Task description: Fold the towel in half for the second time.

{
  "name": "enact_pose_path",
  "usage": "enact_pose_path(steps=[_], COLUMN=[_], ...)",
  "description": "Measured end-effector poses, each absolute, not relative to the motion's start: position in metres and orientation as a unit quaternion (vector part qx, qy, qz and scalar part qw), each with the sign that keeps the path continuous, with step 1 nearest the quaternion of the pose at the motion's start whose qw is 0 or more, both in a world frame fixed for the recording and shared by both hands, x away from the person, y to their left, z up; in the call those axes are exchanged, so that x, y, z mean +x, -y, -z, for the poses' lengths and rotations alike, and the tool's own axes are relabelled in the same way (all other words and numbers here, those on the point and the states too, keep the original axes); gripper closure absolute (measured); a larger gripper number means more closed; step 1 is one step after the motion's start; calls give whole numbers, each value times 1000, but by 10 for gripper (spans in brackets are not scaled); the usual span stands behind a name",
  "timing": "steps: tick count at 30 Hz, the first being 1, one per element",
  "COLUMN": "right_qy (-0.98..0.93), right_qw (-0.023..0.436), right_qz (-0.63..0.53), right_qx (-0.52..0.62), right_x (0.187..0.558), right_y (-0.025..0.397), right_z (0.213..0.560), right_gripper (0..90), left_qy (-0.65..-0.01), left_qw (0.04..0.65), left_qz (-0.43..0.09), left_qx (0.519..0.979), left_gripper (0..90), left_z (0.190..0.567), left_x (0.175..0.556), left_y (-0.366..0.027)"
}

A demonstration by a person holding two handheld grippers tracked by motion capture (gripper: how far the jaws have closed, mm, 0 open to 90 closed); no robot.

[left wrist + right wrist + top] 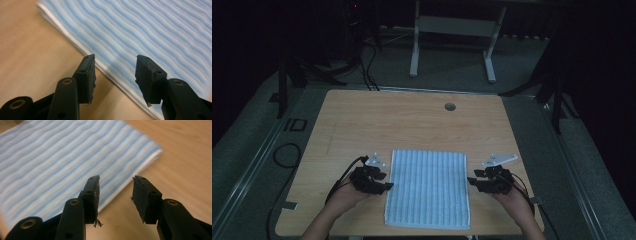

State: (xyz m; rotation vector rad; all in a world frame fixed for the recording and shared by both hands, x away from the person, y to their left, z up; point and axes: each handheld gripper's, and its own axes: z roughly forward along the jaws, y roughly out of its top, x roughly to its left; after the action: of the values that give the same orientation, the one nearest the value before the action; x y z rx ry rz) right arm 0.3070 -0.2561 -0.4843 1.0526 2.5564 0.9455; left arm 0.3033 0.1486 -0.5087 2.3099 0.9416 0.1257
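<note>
Although the wooden table point(362, 120) carried no label that could be read, 2 dark marks resembling "ID" point(294, 125) lay on the floor rail just off its left edge, too small to be sure of. On the table's near half lay a folded towel point(428, 187), pale blue with fine white stripes running along its length, flat and rectangular, its near edge close to the table's near edge. In the left gripper view the towel point(155, 32) showed a white layered border along its side; in the right gripper view the towel point(50, 162) showed the same white edge and 1 blurred corner.

Just beside the towel's left edge sat the left gripper point(373, 181), held in a hand, and in its own view the left gripper point(115, 72) had its jaws spread apart with the towel's edge between them, holding nothing. Just beside the towel's right edge sat the right gripper point(489, 182), and in its own view the right gripper point(115, 192) likewise stood parted and empty over the towel's border. Beyond the towel, a round cable hole point(450, 106) marked the table's far side.
</note>
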Motion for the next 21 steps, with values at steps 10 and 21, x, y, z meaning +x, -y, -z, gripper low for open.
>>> enact_pose_path(steps=[10, 21], right_qy=[-861, -861], right_qw=[116, 99], right_qz=[-304, -278], right_qx=[390, 414], right_x=[361, 400], right_y=[255, 242], right_z=[491, 504], right_gripper=[555, 432], left_qy=[-393, -406], left_qw=[298, 285], left_qz=[-76, -69], left_qx=[867, 866], left_gripper=[467, 423], left_z=[511, 520], left_x=[359, 395], left_y=[-142, -131])
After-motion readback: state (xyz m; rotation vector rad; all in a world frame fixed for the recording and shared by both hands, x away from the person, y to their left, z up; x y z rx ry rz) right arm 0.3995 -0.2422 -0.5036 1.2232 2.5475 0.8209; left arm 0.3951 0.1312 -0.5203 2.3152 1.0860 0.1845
